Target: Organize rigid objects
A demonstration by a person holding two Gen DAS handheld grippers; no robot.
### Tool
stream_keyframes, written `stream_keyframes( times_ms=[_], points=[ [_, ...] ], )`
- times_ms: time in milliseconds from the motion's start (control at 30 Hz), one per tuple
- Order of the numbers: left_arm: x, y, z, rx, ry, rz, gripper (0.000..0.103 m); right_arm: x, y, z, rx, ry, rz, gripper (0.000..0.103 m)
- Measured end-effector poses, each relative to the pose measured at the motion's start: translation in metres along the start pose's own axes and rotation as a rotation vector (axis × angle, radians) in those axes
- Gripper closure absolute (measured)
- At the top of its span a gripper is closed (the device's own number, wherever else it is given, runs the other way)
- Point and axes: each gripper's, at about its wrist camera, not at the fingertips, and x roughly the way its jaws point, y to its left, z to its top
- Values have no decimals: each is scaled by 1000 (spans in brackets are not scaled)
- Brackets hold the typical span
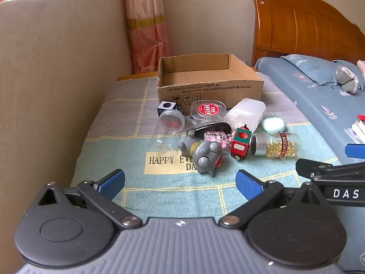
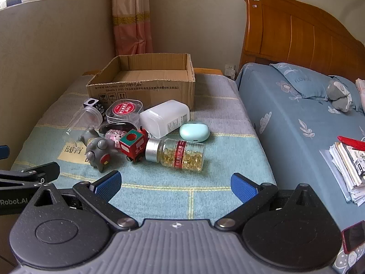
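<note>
An open cardboard box (image 1: 209, 86) (image 2: 141, 86) stands at the back of the cloth-covered table. In front of it lie a grey toy figure (image 1: 203, 154) (image 2: 98, 151), a red toy train (image 1: 240, 142) (image 2: 133, 145), a glass bottle of yellow capsules (image 1: 276, 145) (image 2: 180, 154), a mint case (image 1: 272, 124) (image 2: 194, 132), a white plastic bottle (image 1: 247, 114) (image 2: 165, 117), a round red-labelled box (image 1: 206, 111) (image 2: 124, 111) and a clear jar (image 1: 171, 121) (image 2: 91, 116). My left gripper (image 1: 180, 181) and right gripper (image 2: 175, 181) are open and empty, short of the pile.
A small black-and-white cube (image 1: 166, 107) sits by the box. A wall runs along the table's left side. A bed (image 2: 308, 114) with a wooden headboard, pillow and a stack of papers (image 2: 349, 171) lies to the right.
</note>
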Motion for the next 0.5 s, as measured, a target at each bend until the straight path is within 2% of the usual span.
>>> stream_keyframes(
  times_ms=[500],
  points=[
    [3,-1,-2,-2,-10,-6,1,1,-2,2,-2,-11,-6,0]
  ],
)
